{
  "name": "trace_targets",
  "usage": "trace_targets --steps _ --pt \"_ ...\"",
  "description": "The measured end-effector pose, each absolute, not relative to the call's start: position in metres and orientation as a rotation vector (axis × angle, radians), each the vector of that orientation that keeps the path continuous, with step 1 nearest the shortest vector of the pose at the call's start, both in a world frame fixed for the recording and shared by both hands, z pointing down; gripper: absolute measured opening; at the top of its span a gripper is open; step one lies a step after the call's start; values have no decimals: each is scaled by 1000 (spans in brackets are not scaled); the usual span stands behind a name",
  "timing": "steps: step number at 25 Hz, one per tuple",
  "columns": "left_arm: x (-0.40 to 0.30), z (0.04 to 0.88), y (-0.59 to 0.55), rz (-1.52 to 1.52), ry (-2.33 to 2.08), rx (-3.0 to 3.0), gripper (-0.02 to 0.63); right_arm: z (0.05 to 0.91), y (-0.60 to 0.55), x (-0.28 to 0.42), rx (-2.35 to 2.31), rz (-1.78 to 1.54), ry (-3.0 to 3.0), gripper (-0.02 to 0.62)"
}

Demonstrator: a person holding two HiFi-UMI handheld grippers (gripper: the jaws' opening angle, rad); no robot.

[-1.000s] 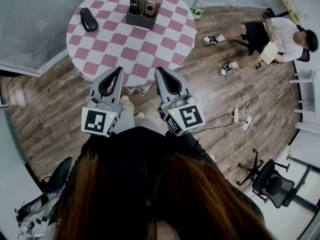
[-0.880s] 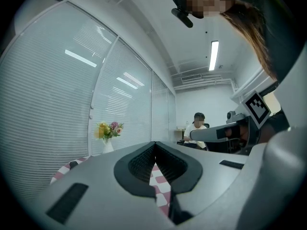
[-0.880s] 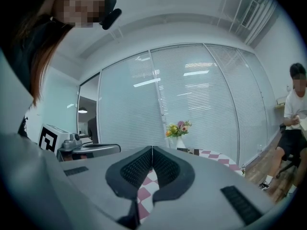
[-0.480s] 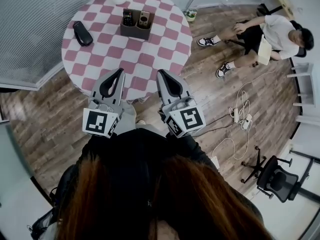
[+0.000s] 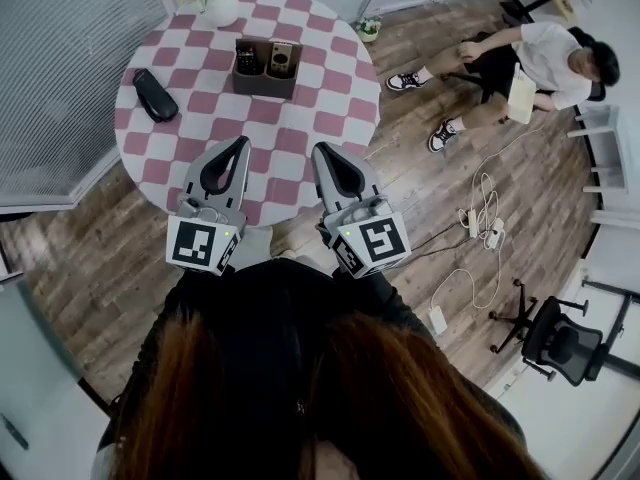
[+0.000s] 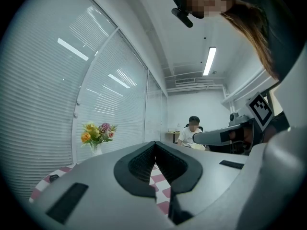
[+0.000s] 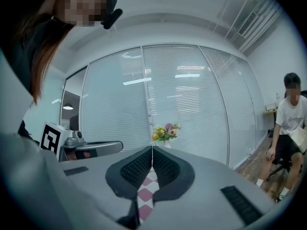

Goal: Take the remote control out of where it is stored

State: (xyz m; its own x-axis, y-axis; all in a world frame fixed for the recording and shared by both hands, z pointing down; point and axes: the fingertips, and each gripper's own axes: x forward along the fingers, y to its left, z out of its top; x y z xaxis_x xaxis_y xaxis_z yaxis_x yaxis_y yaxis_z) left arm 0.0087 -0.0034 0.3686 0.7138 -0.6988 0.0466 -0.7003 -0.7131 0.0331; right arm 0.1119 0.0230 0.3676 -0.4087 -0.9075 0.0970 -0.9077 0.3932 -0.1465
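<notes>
Well beyond jaws, remote control (image 5: pixel 246 61), in holder (image 5: pixel 265 84)

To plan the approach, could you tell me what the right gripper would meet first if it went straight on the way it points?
Probably the brown holder with the remotes, across the table. The right gripper may instead pass above it toward the flower vase, as depth is unclear.

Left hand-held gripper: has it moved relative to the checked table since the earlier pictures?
Yes. The left hand-held gripper has advanced over the checked table. Its tip is further past the near edge and closer to the brown holder.
</notes>
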Motion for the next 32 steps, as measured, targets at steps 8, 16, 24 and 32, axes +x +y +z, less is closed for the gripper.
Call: trace_targets --steps 8,16,24,32 --pt "-10 375 -43 42 -1139 2854 9 371 -15 91 1723 284 -2594 15" --pt "-26 377 -68 52 -1089 2859 9 376 -42 76 1752 299 -2545 15" --pt "-38 378 -86 61 -1040 2872 9 379 -59 62 1776 314 -2520 15" --pt "-28 377 -88 65 -1049 2867 9 378 -68 64 1736 321 -2542 15"
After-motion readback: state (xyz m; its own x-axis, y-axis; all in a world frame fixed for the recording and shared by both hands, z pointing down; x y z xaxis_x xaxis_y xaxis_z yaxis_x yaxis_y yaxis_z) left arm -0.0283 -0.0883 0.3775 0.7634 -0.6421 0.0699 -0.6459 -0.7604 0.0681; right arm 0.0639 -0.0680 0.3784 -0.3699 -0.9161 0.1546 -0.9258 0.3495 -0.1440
